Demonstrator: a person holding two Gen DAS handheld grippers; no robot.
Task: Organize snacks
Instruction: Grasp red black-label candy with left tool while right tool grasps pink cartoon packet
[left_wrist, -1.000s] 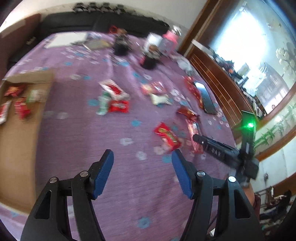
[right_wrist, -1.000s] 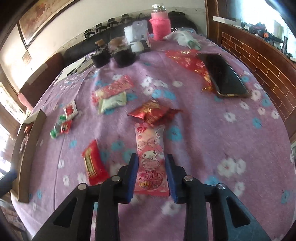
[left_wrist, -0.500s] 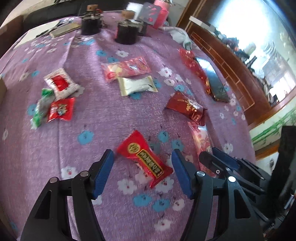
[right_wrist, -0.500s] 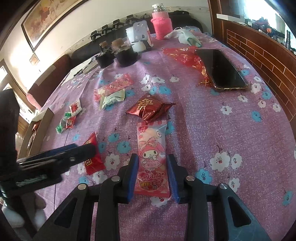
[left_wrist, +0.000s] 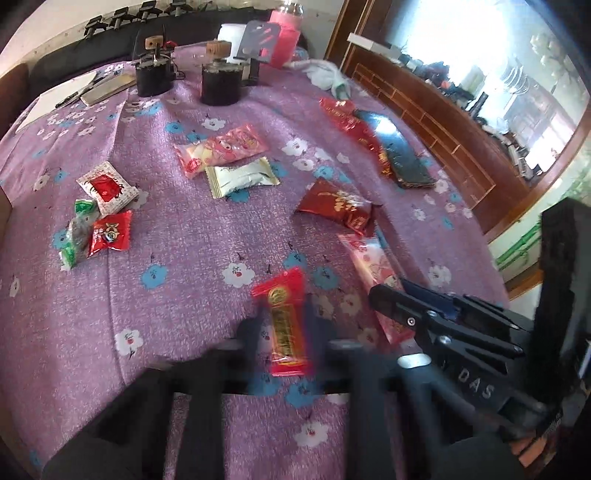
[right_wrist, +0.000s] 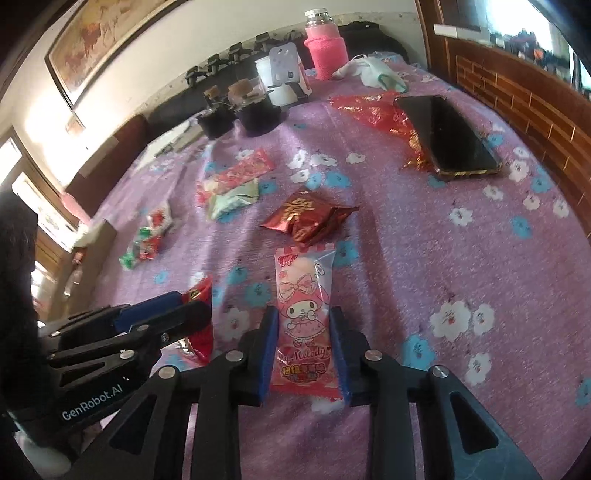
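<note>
While both claws pinch snacks, the purple tablecloth (left_wrist: 177, 280) stays littered.
Low in frame, the left claw (left_wrist: 286, 339), just closed, nips the red packet (left_wrist: 286, 317); the right claw (right_wrist: 304, 350), narrowing, squeezes the pink packet (right_wrist: 304, 295). Above it lies a dark red pouch (right_wrist: 308, 218), upper right a phone (right_wrist: 448, 138).

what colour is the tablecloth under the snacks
Purple with white and blue flowers; the right wrist view shows it best.

Home: framed painting (right_wrist: 110, 40), floral tablecloth (right_wrist: 424, 258)
</note>
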